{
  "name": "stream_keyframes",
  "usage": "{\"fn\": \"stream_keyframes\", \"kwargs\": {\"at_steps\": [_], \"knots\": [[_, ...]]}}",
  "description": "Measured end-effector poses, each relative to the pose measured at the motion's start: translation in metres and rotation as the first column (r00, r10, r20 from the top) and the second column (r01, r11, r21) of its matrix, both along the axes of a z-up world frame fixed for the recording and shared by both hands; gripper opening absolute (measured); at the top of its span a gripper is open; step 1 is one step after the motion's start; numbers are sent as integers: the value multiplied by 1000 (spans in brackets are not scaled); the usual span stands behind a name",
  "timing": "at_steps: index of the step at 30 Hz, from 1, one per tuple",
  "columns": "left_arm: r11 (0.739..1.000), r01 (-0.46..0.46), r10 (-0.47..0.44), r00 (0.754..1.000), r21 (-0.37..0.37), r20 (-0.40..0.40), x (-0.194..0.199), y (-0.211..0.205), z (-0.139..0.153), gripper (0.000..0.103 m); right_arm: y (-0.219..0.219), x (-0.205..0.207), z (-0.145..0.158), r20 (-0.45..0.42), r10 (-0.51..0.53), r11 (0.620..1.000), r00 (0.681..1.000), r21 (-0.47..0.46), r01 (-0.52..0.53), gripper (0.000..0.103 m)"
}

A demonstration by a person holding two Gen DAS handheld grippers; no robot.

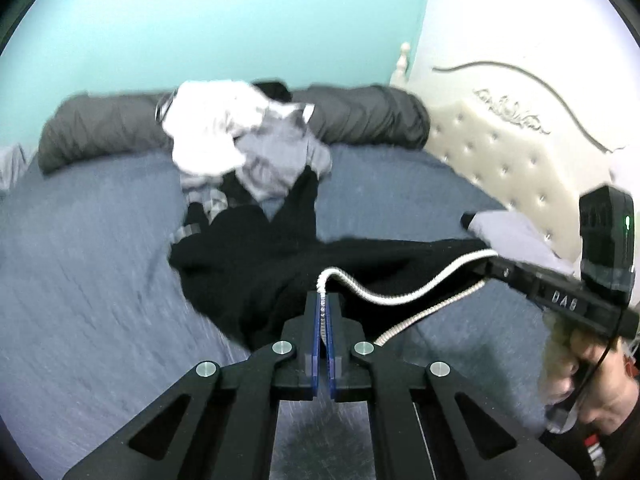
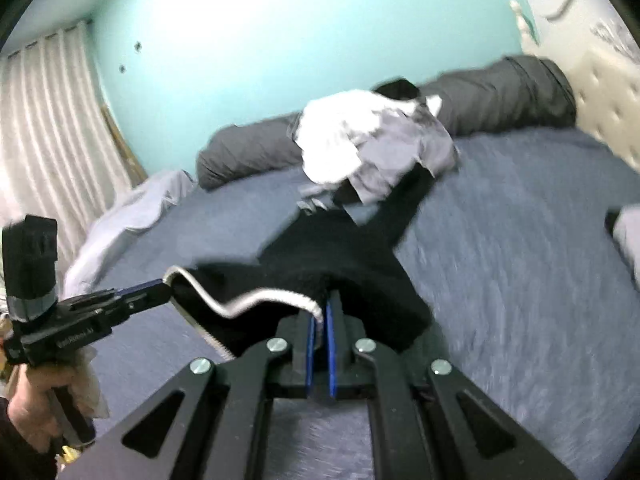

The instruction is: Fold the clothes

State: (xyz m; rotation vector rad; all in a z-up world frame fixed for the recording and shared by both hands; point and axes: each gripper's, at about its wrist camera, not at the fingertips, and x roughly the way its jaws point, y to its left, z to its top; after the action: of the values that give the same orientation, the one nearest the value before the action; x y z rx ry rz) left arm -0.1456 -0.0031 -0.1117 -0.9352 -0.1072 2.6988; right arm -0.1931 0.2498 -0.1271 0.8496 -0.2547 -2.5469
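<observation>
— What step is under way on the blue-grey quilted bed?

— Both claws are clamped on the white-beaded edge of a black knit garment, which is stretched between them just above the bed. The left claw pinches the trim in its blue pads; the right claw grips the same trim farther along. The garment's far end trails toward a heap of white, grey and black clothes lying against a dark grey rolled duvet. Judging by the slack, the piece is being spread or drawn across for a fold; which of the two cannot be settled.

— And what does the next move call for?

— Even tension, probably, so the edge lands straight.

— Any writing?

— "DAS" reads on the right claw's body in the left view. Lettering on the other tool is too blurred to read.
</observation>
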Motion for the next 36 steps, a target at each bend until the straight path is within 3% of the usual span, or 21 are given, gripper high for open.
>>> {"fn": "stream_keyframes", "kwargs": {"at_steps": [8, 18, 25, 30, 33, 36], "knots": [[999, -23, 20, 997, -38, -81, 28, -15, 95, 2, -19, 17, 130, -140, 47, 993, 989, 116, -30, 4], [996, -67, 51, 968, -54, -246, 76, -37, 247, 2, -20, 52, 285, -277, 42, 996, 960, 88, -18, 4], [996, -67, 46, 941, -52, -334, 115, -40, 334, 2, -26, 87, 379, -367, 54, 995, 929, 95, -20, 4], [999, -25, 12, 934, -32, -357, 141, -36, 352, 2, -27, 87, 398, -368, 66, 993, 927, 114, -26, 4], [1000, -6, -2, 949, -25, -316, 139, -32, 331, 2, -28, 69, 362, -303, 63, 991, 951, 130, -24, 4], [1000, 7, -13, 970, -25, -242, 123, -25, 290, 2, -29, 49, 322, -230, 59, 989, 971, 146, -25, 4]]}}
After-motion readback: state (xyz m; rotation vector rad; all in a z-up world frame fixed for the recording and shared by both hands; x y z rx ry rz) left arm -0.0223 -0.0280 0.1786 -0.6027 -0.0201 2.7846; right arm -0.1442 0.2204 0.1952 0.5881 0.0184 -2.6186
